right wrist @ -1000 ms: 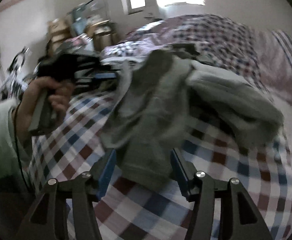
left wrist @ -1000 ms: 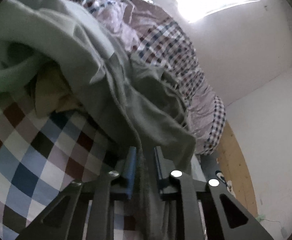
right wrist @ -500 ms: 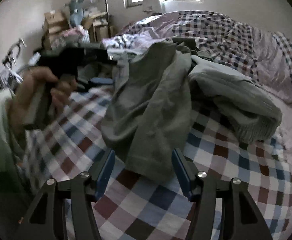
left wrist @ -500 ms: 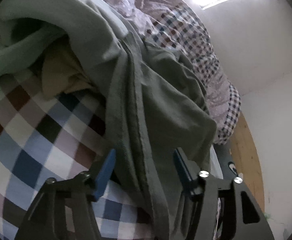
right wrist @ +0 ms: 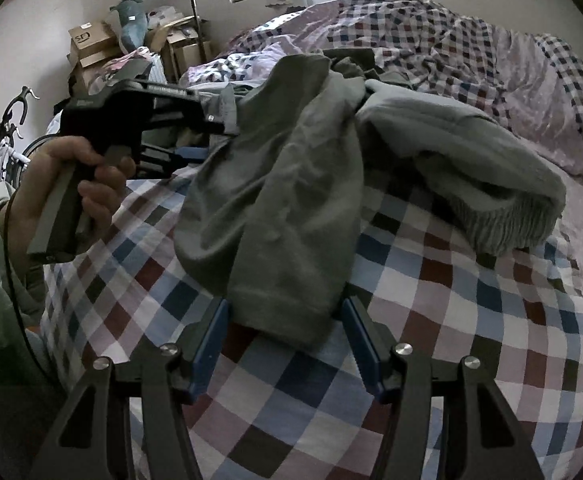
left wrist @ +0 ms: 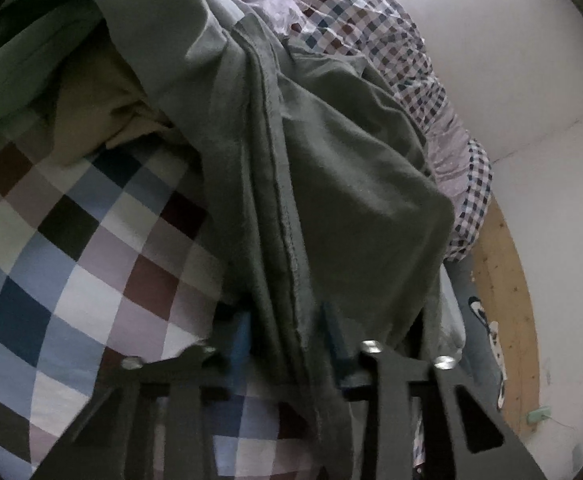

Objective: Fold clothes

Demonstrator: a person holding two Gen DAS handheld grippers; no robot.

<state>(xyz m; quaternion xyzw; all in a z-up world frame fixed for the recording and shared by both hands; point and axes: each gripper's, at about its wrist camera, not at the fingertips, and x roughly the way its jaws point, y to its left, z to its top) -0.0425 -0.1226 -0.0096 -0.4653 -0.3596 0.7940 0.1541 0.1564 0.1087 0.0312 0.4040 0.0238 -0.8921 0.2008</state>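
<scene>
A grey-green garment lies crumpled on the checked bedsheet. My left gripper has the garment's seamed edge bunched between its blue pads; the jaws are closing and the cloth fills the gap. In the right wrist view a hand holds that left gripper at the garment's upper left side. My right gripper is open low over the sheet. It straddles the garment's near hem, and its pads stand just clear of the cloth.
A grey knit sweater lies right of the garment. Beige and light green clothes are piled behind. A rumpled checked duvet covers the far bed. Boxes and a bicycle stand at left. Wooden floor lies beyond the bed's edge.
The left gripper let go of the cloth, opened wide, moved down along the seam, and has narrowed onto the seam again. The right gripper sank slightly toward the hem, still open.
</scene>
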